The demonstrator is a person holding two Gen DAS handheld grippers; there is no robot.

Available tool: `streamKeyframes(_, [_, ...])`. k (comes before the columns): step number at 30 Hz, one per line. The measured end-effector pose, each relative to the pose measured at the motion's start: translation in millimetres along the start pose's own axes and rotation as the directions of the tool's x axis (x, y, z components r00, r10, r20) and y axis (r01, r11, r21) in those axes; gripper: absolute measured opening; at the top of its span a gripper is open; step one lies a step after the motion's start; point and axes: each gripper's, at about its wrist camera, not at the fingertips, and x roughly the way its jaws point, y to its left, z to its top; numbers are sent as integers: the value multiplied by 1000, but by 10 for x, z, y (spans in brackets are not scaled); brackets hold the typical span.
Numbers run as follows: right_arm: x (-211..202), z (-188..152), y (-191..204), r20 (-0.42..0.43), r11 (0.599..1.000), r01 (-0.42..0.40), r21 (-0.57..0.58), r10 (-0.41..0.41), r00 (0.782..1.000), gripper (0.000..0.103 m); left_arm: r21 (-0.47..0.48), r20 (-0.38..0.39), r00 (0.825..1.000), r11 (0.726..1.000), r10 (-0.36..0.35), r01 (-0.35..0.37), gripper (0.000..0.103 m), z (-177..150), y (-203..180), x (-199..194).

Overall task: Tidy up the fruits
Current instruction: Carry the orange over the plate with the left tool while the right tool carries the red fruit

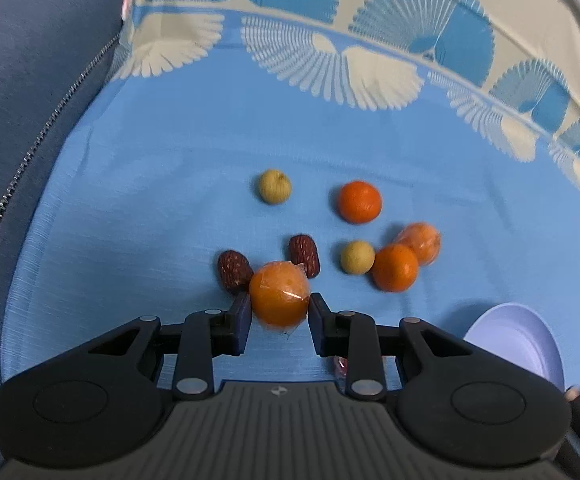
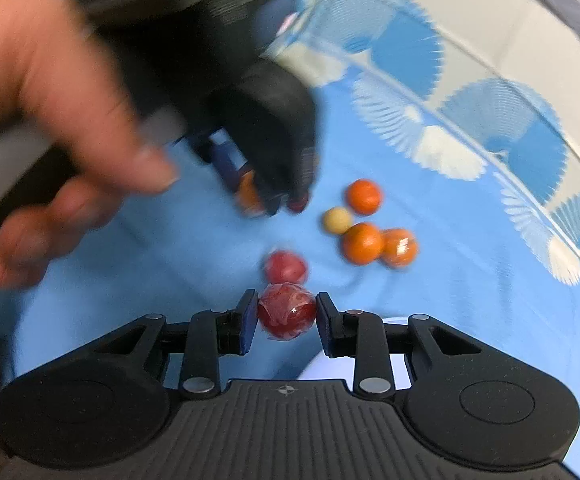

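In the left wrist view my left gripper point(image 1: 280, 305) is shut on an orange in clear wrap point(image 1: 280, 292), both pads against its sides, just above the blue cloth point(image 1: 150, 200). Beyond it lie two dark red dates point(image 1: 232, 272) point(image 1: 305, 255), two pale yellow round fruits point(image 1: 275, 186) point(image 1: 357, 257), two bare oranges point(image 1: 359, 202) point(image 1: 395, 268) and another wrapped orange point(image 1: 420, 242). In the right wrist view my right gripper point(image 2: 287, 309) is shut on a wrapped red fruit point(image 2: 287, 314). A second red fruit point(image 2: 286, 267) lies just past it.
A lilac plate point(image 1: 522, 344) sits at the lower right of the left wrist view; its rim point(image 2: 330, 364) shows under the right gripper. A person's blue zipped jacket point(image 1: 30, 120) fills the left. A blurred hand point(image 2: 70, 100) is in the right wrist view's upper left.
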Motion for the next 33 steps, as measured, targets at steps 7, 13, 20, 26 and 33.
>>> streamKeyframes(7, [-493, 103, -559, 97, 979, 38, 202, -58, 994, 33, 86, 166, 986, 996, -32, 18, 33, -120, -187, -486])
streamKeyframes(13, [-901, -134, -1016, 127, 941, 97, 325, -145, 981, 33, 199, 223, 971, 979, -82, 37, 33, -431, -531, -780])
streamKeyframes(20, [-716, -621, -1399, 34, 861, 114, 495, -151, 988, 33, 359, 116, 984, 929, -136, 86, 33, -903, -939, -744])
streamKeyframes(26, [-733, -936, -1507, -42, 840, 169, 515, -172, 984, 33, 470, 93, 984, 878, -149, 88, 33, -1028, -1154, -584])
streamKeyframes(33, [-771, -1073, -1494, -50, 847, 183, 498, -183, 982, 33, 529, 106, 971, 839, -216, 128, 34, -1083, -1286, -579])
